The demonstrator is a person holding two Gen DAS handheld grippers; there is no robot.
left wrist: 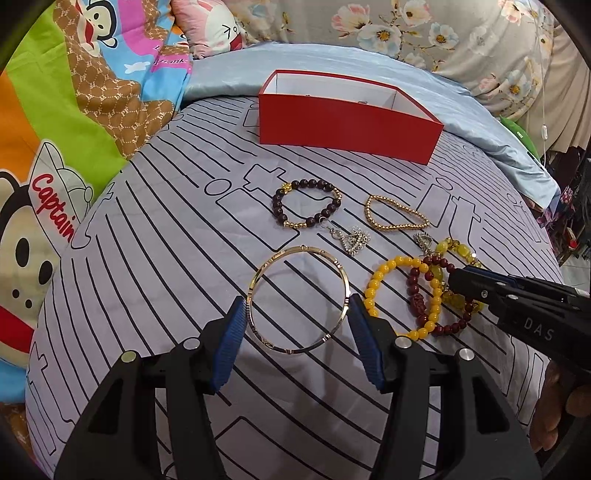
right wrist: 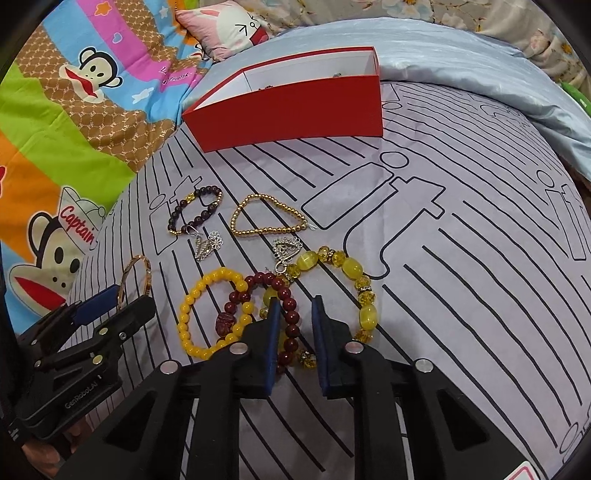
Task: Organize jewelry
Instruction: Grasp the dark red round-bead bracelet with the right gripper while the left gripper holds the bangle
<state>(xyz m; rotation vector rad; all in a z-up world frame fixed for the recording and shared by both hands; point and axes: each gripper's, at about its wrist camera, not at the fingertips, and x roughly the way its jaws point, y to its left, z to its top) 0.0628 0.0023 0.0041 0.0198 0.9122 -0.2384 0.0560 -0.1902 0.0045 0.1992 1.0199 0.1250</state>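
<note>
Jewelry lies on a grey lined bedsheet. My left gripper [left wrist: 297,306] is open, its blue pads on either side of a gold bangle [left wrist: 299,299] without gripping it. My right gripper [right wrist: 294,306] is open over the overlapping dark red bead bracelet [right wrist: 290,314], yellow bead bracelet [right wrist: 207,314] and yellow-green crystal bracelet [right wrist: 364,299]. Farther off lie a dark bead bracelet with gold beads [left wrist: 306,203], a thin gold bead bracelet [left wrist: 395,214] and silver earrings [left wrist: 352,238]. An open red box [left wrist: 343,118] stands behind them; small items show inside it in the right wrist view [right wrist: 291,103].
A cartoon monkey blanket [left wrist: 66,129] lies left. A pale blue quilt [left wrist: 491,125] and floral bedding [left wrist: 424,33] lie behind the box. A pink pillow [right wrist: 229,26] sits at the back. The bed edge drops off at the right [left wrist: 565,236].
</note>
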